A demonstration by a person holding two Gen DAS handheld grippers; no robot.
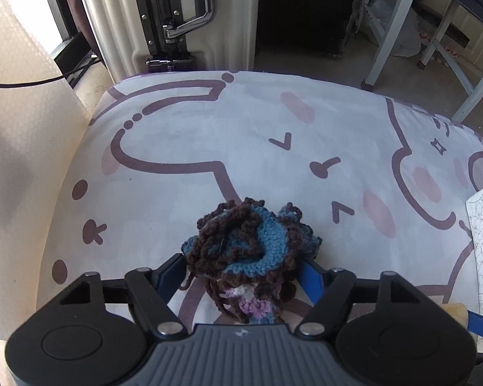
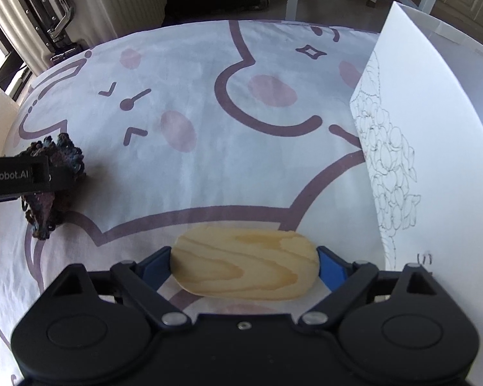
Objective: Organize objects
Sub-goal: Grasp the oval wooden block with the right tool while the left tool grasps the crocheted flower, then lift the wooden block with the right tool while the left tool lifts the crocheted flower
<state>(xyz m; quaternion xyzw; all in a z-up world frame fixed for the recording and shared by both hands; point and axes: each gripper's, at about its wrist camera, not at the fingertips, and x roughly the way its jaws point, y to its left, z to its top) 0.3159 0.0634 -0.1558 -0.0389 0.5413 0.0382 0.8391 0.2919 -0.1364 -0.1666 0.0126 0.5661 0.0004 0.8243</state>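
Observation:
A crocheted yarn piece (image 1: 241, 241) in blue, dark brown and purple lies bunched on the cartoon-print bedsheet (image 1: 209, 135). My left gripper (image 1: 241, 268) points steeply down with its blue fingers (image 1: 170, 270) pressed against both sides of the yarn. From the right wrist view the same yarn piece (image 2: 64, 157) shows at the far left, partly hidden by the left gripper's black body. A flat oval wooden piece (image 2: 244, 263) lies on the bedsheet (image 2: 193, 167), and my right gripper (image 2: 244, 265) holds it end to end, its blue fingers (image 2: 154, 267) touching each end.
A white sheet of paper with a line drawing (image 2: 402, 148) lies to the right of the wooden piece. Behind the bed stand a ribbed pale suitcase (image 1: 164, 16), a dark box (image 1: 306, 16) and white furniture legs (image 1: 389, 32).

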